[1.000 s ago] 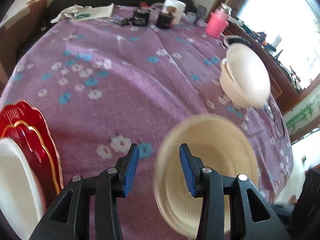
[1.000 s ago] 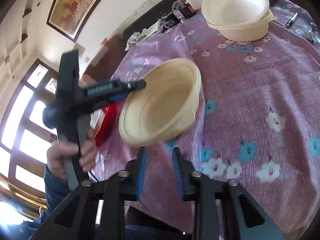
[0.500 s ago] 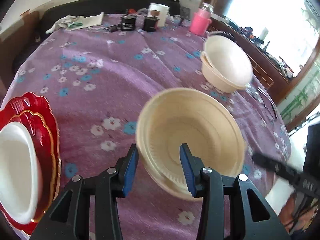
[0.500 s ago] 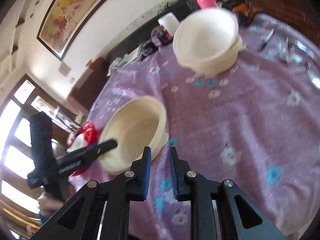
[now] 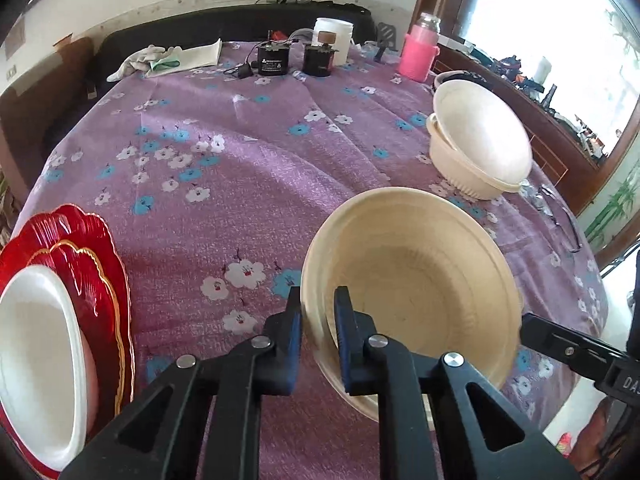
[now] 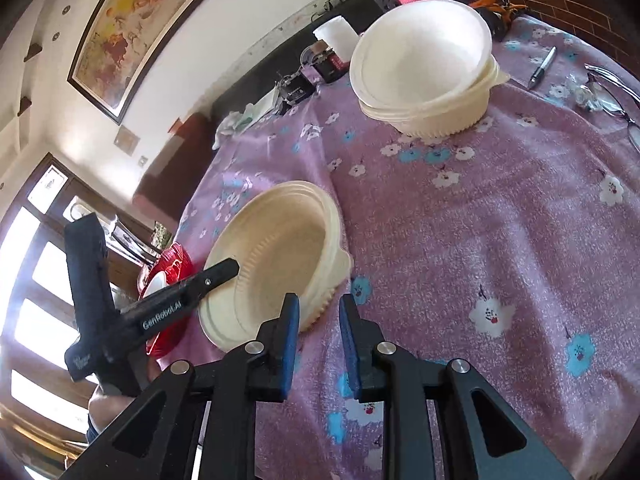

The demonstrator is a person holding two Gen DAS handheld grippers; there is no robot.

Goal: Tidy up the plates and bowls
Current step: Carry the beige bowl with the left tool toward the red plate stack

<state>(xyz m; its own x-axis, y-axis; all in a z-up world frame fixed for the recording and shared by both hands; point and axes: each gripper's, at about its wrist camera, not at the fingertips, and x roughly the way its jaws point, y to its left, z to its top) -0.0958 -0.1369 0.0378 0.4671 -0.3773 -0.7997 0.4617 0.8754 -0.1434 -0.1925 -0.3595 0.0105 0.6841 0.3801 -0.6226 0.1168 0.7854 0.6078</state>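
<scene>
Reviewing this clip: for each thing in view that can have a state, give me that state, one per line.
left gripper: shut on the cream bowl's rim.
right gripper: open, empty, beside the bowl.
cream bowl: tilted, base on the tablecloth.
stacked bowls: nested, upright, top one tilted.
red plates: stacked, a white plate on top.
pink bottle: upright, capped.
</scene>
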